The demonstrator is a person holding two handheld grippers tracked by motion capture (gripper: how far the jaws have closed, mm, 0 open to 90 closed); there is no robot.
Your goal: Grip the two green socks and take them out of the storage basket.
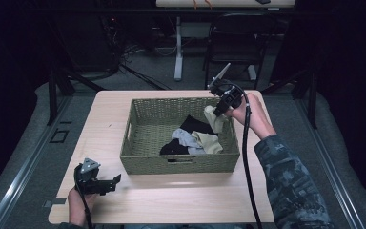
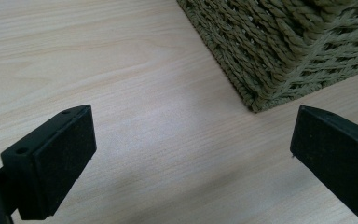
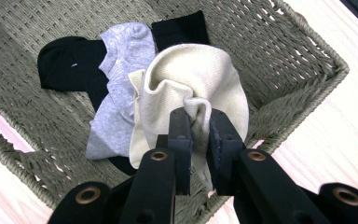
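A woven basket stands in the middle of the wooden table. My right gripper hovers over the basket's right side, shut on a cream sock that hangs from its jaws above the pile. Under it lie a grey sock, a black sock and another cream piece. My left gripper rests near the table's front left, open, with bare wood between its pads and the basket corner ahead.
A black chair and a desk leg stand beyond the far table edge, with cables on the floor. The right gripper's cable trails down along the camouflage sleeve.
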